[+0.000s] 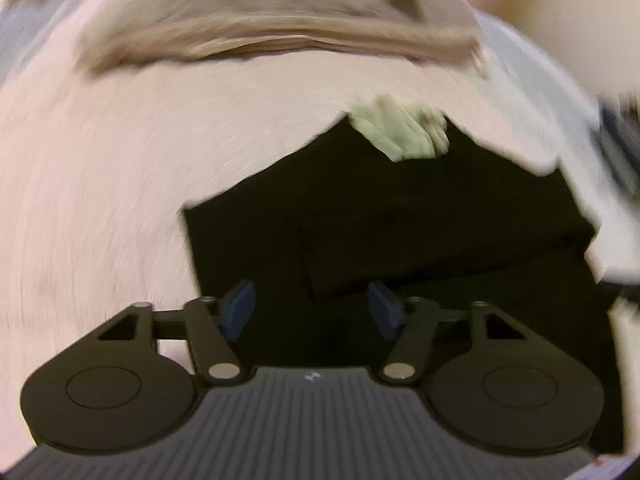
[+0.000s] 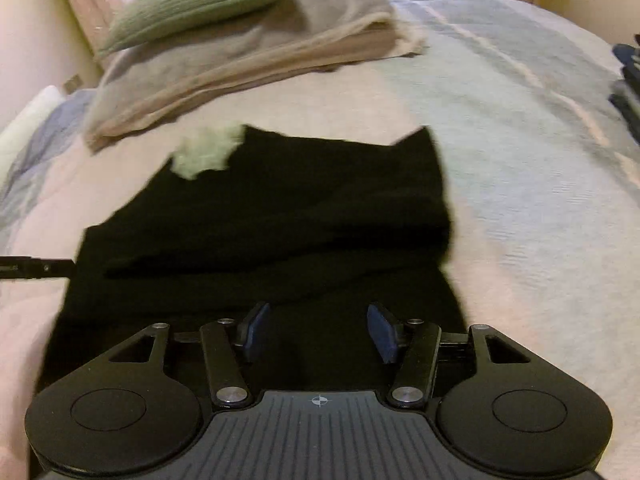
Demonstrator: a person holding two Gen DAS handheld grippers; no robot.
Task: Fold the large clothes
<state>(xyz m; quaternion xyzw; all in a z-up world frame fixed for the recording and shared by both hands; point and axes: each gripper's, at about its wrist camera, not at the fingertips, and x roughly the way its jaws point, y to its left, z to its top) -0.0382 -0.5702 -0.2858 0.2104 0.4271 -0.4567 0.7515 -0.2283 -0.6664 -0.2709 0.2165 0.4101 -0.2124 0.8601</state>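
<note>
A black garment (image 1: 400,208) (image 2: 280,208) lies partly folded on the bed, with one layer doubled over the other. A small pale green cloth (image 1: 400,132) (image 2: 204,152) rests at its far edge. My left gripper (image 1: 312,304) hovers over the near part of the garment, its blue pads (image 1: 240,308) apart and pressing on nothing. My right gripper (image 2: 319,326) is also over the garment's near edge, open, with only the flat black fabric below its pads (image 2: 382,328). The left wrist view is blurred.
The bed cover (image 1: 100,180) (image 2: 520,160) is pink and pale blue. A folded beige blanket (image 1: 280,12) (image 2: 240,60) lies at the far side with a green pillow (image 2: 200,0) on top. Dark folded clothes (image 2: 628,88) are stacked at the right edge.
</note>
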